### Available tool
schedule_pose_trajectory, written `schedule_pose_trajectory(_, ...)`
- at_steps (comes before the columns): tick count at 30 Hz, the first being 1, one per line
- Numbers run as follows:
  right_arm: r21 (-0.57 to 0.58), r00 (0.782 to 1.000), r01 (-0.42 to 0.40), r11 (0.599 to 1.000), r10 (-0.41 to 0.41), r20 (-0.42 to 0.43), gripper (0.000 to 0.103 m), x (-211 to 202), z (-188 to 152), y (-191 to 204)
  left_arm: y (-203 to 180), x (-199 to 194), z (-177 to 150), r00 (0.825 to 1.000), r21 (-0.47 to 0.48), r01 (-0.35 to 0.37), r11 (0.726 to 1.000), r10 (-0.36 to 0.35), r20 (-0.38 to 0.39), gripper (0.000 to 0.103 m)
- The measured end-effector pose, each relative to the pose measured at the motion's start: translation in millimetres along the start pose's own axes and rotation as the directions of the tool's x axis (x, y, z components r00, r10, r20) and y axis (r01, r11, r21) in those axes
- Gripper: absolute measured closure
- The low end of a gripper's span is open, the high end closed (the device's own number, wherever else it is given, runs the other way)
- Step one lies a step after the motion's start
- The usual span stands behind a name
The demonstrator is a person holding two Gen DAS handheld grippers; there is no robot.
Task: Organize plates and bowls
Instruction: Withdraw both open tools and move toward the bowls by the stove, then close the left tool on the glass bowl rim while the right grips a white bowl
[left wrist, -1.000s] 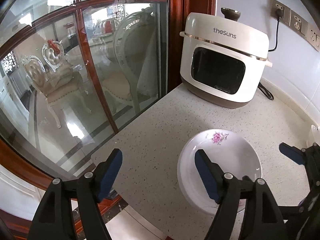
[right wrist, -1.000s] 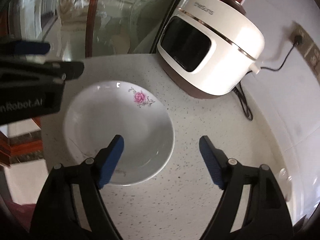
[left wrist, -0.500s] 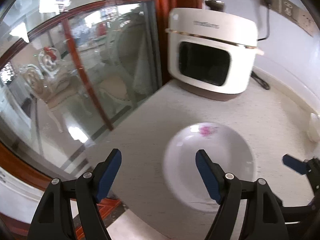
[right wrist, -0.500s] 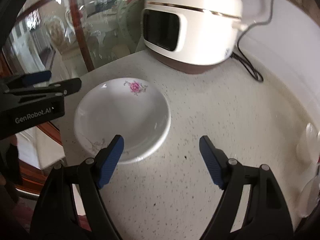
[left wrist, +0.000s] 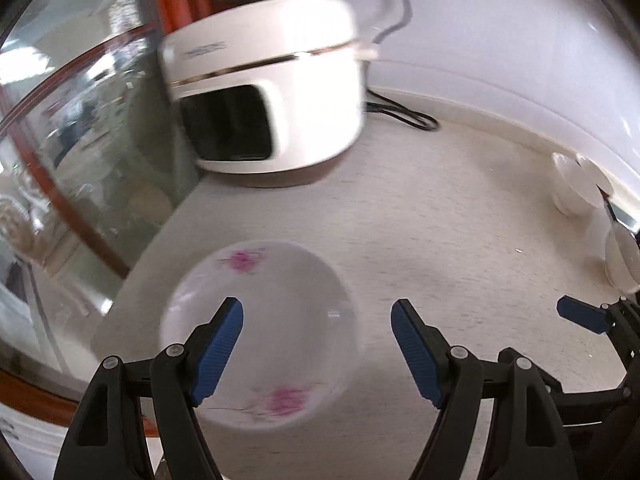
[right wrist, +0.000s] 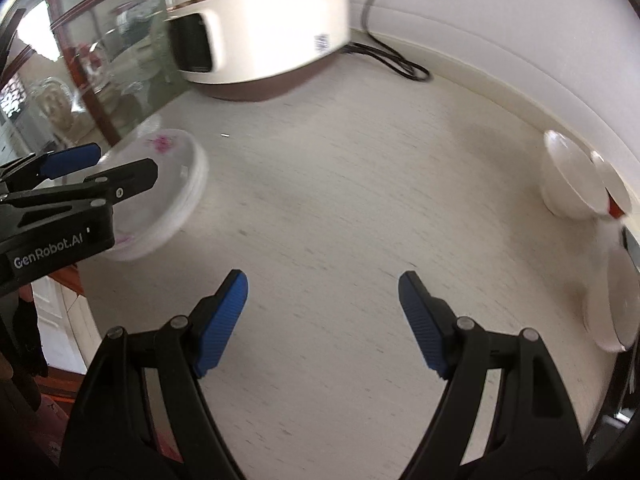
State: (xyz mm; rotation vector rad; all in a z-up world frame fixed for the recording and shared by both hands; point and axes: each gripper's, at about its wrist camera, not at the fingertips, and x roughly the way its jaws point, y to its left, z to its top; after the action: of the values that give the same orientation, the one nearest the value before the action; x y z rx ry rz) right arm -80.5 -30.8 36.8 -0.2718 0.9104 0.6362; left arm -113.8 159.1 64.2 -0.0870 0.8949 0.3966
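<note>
A white plate with pink flowers [left wrist: 276,320] lies on the speckled counter near its left edge; it also shows in the right wrist view [right wrist: 168,188]. My left gripper [left wrist: 316,344] is open, its left finger over the plate, its right finger over bare counter. My right gripper [right wrist: 322,312] is open and empty over bare counter, to the right of the plate. Small white bowls [right wrist: 572,184] stand by the wall at the far right, and a white dish [right wrist: 616,304] lies nearer; the bowls also show in the left wrist view [left wrist: 576,184].
A white rice cooker [left wrist: 272,92] with a black cord [left wrist: 404,112] stands at the back left by the glass partition [left wrist: 60,140]. The counter edge [left wrist: 100,340] runs just left of the plate. The white wall [right wrist: 520,40] bounds the back.
Both grippers have swung to the right; the views are blurred by motion. The plate has shifted left in both views and the bowls at the right have come into sight. Both grippers stay open.
</note>
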Motion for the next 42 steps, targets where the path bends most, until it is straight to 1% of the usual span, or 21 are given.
schedule_pose_trajectory(9,0.122,0.998,0.065,0.990,-0.062,-0.026,0.023,-14.1,-26.3,-59.6,-56.9,1.2,1.2,0.997,0.097,0.072,0.993,-0.071,-0.011,0.026)
schedule_pose_trajectory(14,0.166,0.996,0.083,0.983,-0.077,-0.041,0.023,-21.8,-41.4,-80.1,-86.8,-1.6,1.1,0.995,0.142,0.102,0.985,-0.100,-0.022,0.026)
schedule_pose_trajectory(20,0.228,0.993,0.109,0.967,-0.097,-0.062,0.023,-35.7,-66.2,-106.0,-125.4,-2.8,-2.9,0.989,0.201,0.144,0.969,-0.139,-0.041,0.026)
schedule_pose_trajectory(23,0.272,0.991,0.126,0.954,-0.112,-0.068,0.023,-42.7,-77.6,-123.0,-144.9,-5.1,-4.8,0.985,0.231,0.170,0.958,-0.162,-0.052,0.026)
schedule_pose_trajectory(28,0.371,0.987,0.161,0.915,-0.140,-0.083,0.023,-54.6,-99.1,-159.6,-180.7,-3.6,-0.5,0.976,0.291,0.219,0.931,-0.208,-0.070,0.026)
schedule_pose_trajectory(29,0.372,0.982,0.185,0.909,-0.157,-0.105,0.023,-55.6,-100.6,-165.4,-187.7,-3.9,-0.2,0.974,0.303,0.228,0.925,-0.216,-0.073,0.026)
schedule_pose_trajectory(30,0.396,0.980,0.195,0.897,-0.166,-0.106,0.023,-58.5,-104.3,-175.1,-194.5,-3.4,0.9,0.972,0.314,0.237,0.920,-0.224,-0.076,0.026)
schedule_pose_trajectory(32,0.428,0.979,0.205,0.880,-0.177,-0.104,0.023,-63.1,-109.0,-186.8,-207.9,-3.0,3.2,0.965,0.334,0.263,0.905,-0.248,-0.087,0.026)
schedule_pose_trajectory(34,0.472,0.977,0.214,0.855,-0.190,-0.098,0.023,-68.6,-113.3,-202.0,-219.7,-0.5,6.0,0.953,0.342,0.302,0.890,-0.280,-0.113,0.026)
schedule_pose_trajectory(36,0.509,0.975,0.219,0.832,-0.201,-0.091,0.023,-73.5,-115.6,-214.6,-229.1,3.6,9.4,0.932,0.326,0.360,0.874,-0.326,-0.157,0.026)
schedule_pose_trajectory(37,0.534,0.975,0.218,0.817,-0.206,-0.081,0.023,-76.7,-116.4,-222.2,-234.4,5.8,12.0,0.917,0.315,0.397,0.862,-0.357,-0.180,0.026)
schedule_pose_trajectory(39,0.570,0.974,0.213,0.793,-0.218,-0.061,0.023,-80.4,-113.8,-232.1,-242.0,6.4,15.7,0.897,0.305,0.440,0.845,-0.396,-0.199,0.026)
schedule_pose_trajectory(42,0.609,0.969,0.216,0.763,-0.243,-0.039,0.023,-84.1,-110.0,-244.8,-256.5,9.4,24.5,0.859,0.280,0.508,0.814,-0.459,-0.225,0.026)
